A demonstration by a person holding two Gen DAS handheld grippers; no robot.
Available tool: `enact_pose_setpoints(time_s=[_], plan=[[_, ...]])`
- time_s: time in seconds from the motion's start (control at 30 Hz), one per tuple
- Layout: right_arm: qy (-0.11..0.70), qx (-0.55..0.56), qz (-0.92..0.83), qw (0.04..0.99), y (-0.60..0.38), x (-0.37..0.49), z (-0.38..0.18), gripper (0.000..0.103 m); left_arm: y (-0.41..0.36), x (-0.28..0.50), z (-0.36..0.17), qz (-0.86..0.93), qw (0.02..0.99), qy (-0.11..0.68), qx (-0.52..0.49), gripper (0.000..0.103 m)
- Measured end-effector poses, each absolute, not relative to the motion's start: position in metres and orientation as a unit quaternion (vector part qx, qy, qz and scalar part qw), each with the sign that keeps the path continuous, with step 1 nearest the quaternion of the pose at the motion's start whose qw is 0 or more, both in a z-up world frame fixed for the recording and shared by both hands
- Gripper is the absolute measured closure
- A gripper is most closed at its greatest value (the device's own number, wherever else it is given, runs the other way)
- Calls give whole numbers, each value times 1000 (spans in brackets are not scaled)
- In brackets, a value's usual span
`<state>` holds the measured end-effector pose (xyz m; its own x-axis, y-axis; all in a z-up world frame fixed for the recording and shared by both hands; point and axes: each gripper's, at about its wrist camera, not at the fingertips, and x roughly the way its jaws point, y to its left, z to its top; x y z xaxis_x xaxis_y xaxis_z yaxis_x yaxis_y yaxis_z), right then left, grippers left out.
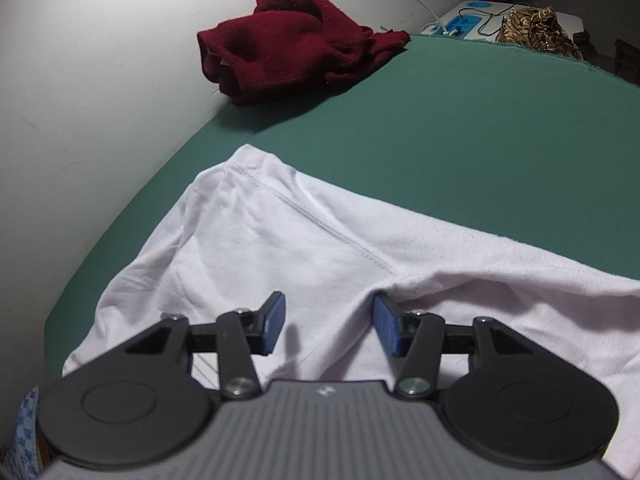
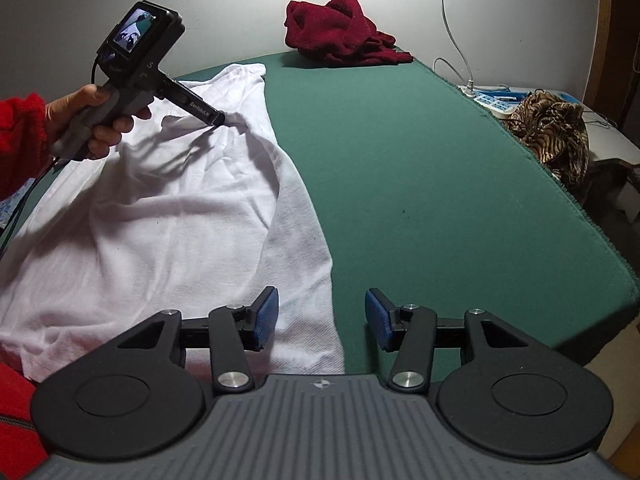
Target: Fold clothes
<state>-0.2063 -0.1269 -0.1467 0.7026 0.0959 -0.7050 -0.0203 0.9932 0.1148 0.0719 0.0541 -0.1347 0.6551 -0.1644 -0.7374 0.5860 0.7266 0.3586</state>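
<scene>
A white T-shirt lies spread on the green table cover; it also shows in the right wrist view, on the left half of the table. My left gripper is open and low over the shirt near a sleeve seam, with a cloth ridge at its right pad. In the right wrist view the left gripper touches the shirt's far part. My right gripper is open and empty above the shirt's near right corner and hem.
A crumpled dark red garment lies at the table's far edge by the white wall, also seen in the right wrist view. Beyond the right edge sit a tiger-print cloth and a blue-white box with cables.
</scene>
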Motion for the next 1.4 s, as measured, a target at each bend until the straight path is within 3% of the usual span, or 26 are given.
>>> enact_pose_setpoints(time_s=[0.13,0.2,0.27,0.3,0.43,0.77,1.23,1.3,1.37,1.4], plan=[[379,58,8,924,-121,-212,-150,59,61,76,-134,-237,859,360,275,89],[383,58,-2,922,-119,-214,-149,61,61,75,-134,-239,861,355,274,94],[389,59,-3,920,-118,-216,-147,86,62,74,-135,-240,863,351,271,95],[390,57,-3,919,-116,-218,-146,91,63,74,-134,-241,865,349,268,96],[387,50,-6,921,-109,-224,-135,97,67,77,-128,-244,870,343,256,96],[369,2,47,928,-79,-237,-101,97,93,78,-107,-235,881,329,246,96],[404,-3,150,902,-34,-241,-119,97,111,81,-115,-203,876,347,268,91],[393,-5,129,911,-35,-244,-119,89,110,80,-117,-200,875,347,274,91],[387,-25,115,914,-34,-246,-119,56,106,80,-120,-196,873,347,280,91],[386,-43,112,915,-32,-246,-121,55,104,79,-120,-195,873,347,282,91]])
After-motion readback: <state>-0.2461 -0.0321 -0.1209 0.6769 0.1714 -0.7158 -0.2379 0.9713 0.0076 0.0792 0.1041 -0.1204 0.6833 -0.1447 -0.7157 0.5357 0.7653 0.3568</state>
